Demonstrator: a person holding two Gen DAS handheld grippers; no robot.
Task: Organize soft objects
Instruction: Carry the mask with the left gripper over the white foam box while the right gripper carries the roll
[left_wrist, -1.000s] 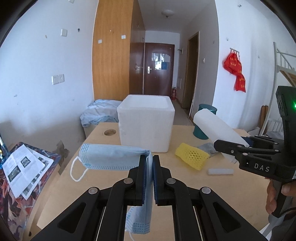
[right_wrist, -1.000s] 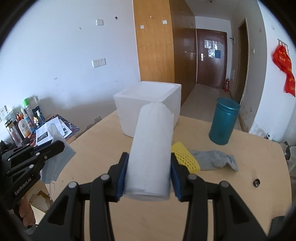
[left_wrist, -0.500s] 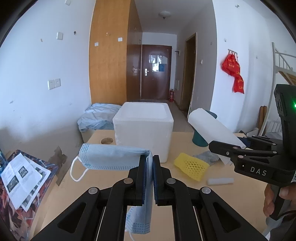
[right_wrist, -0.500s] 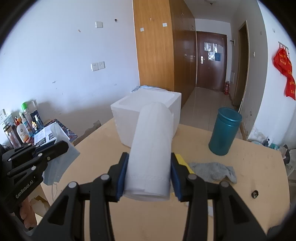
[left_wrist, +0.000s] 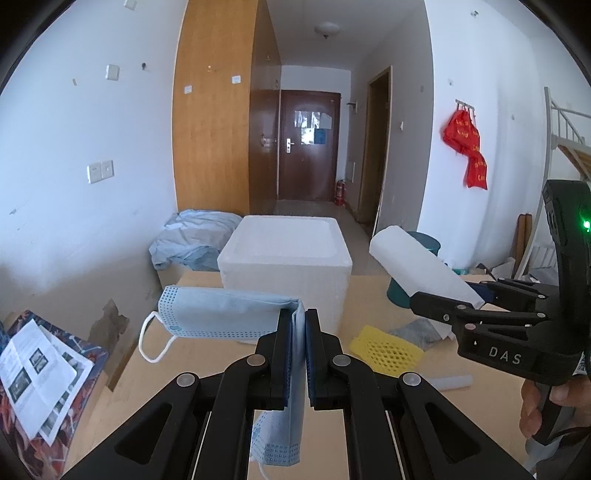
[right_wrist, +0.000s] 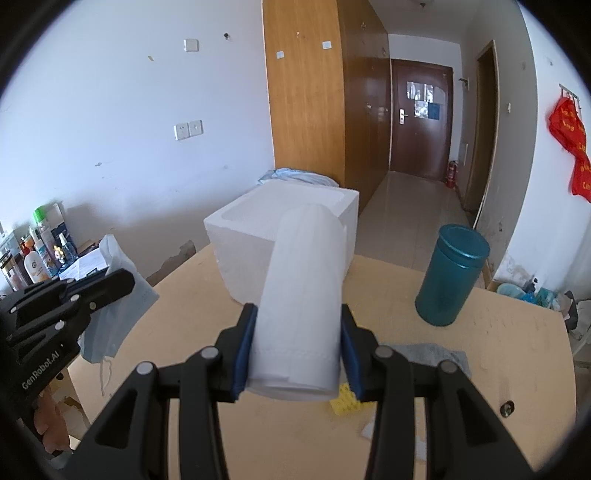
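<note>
My left gripper (left_wrist: 298, 314) is shut on a blue face mask (left_wrist: 221, 314), held above the table in front of the open white foam box (left_wrist: 288, 258). My right gripper (right_wrist: 298, 314) is shut on a white paper roll (right_wrist: 303, 295), held in the air in front of the box (right_wrist: 280, 236). The roll also shows in the left wrist view (left_wrist: 421, 273), to the right of the box. A yellow mesh sleeve (left_wrist: 386, 350) and a grey sock (right_wrist: 428, 354) lie on the table. The left gripper with the mask (right_wrist: 118, 306) shows at the left of the right wrist view.
A teal canister (right_wrist: 452, 277) stands on the wooden table (right_wrist: 517, 332) right of the box. A small white stick (left_wrist: 448, 382) lies near the yellow sleeve. Papers (left_wrist: 40, 380) lie on a low patterned surface at the left. Bottles (right_wrist: 37, 254) stand at the far left.
Both grippers have risen and moved a little toward the foam box, each still holding its object. The box's open top now shows more.
</note>
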